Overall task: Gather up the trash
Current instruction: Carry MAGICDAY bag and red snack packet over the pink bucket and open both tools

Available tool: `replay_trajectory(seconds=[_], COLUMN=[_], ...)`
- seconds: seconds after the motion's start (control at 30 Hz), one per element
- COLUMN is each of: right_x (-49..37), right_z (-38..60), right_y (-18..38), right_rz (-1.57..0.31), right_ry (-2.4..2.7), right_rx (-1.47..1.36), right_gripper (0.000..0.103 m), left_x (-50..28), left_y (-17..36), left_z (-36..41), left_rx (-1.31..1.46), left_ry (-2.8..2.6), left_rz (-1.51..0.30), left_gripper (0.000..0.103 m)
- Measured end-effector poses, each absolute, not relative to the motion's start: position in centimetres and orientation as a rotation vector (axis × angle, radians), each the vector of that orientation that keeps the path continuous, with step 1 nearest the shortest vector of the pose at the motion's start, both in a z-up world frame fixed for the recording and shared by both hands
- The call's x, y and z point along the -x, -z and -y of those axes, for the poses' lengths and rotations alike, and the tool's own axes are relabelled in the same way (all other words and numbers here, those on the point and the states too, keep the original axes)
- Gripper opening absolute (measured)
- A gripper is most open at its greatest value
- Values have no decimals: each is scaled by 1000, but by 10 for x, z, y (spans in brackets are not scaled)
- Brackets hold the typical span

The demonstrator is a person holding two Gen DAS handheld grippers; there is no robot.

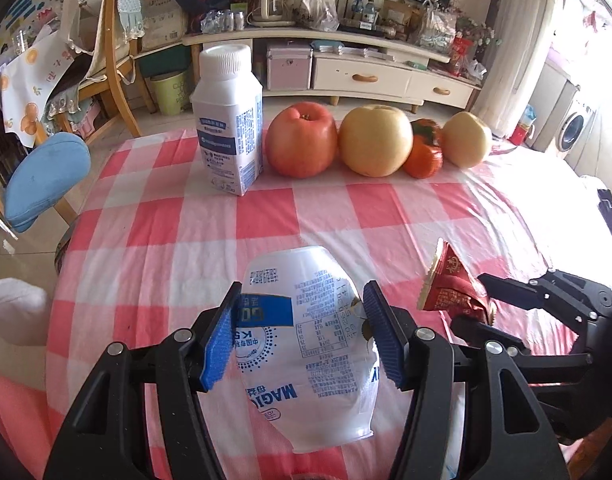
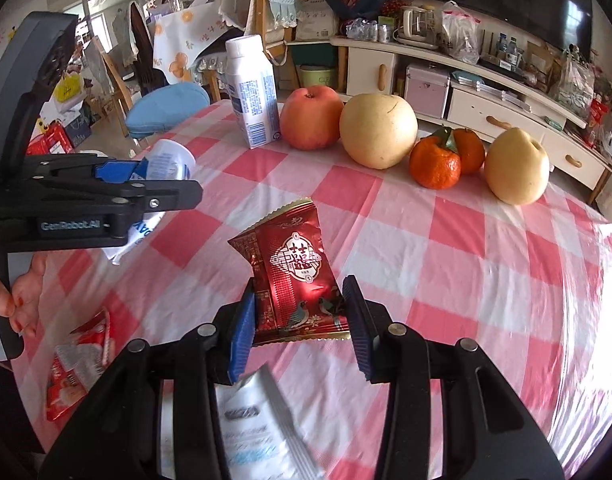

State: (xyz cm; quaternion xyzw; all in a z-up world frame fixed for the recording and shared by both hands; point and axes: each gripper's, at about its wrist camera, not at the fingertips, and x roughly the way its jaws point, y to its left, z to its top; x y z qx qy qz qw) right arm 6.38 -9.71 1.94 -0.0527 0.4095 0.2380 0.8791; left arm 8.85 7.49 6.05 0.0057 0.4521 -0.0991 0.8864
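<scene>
Left wrist view: left gripper clamps a crumpled white plastic cup above the checked table's near edge. Right gripper, half-open, pinches a shiny red snack wrapper (also lifted).

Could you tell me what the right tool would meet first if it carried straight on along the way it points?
Probably the checked tablecloth itself: the right tool, holding the red snack packet, points downward at bare cloth short of the fruit row; depth is uncertain.

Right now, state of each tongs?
Left tongs: closed on the white cup.
Right tongs: closed on the red wrapper.
</scene>
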Motion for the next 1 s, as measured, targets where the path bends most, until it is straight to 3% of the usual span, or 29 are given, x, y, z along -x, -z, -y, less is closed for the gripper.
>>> replay_trajectory(seconds=[1.0], right_x=[71], right_z=[84], right_y=[-48], right_rz=[-795], right_ry=[-527], right_rx=[10], right_gripper=[44], left_x=[69], left_y=[-128], left_z=[-143], left_rx=[137], left_ry=[287], left_rz=[-778], left_gripper=[61])
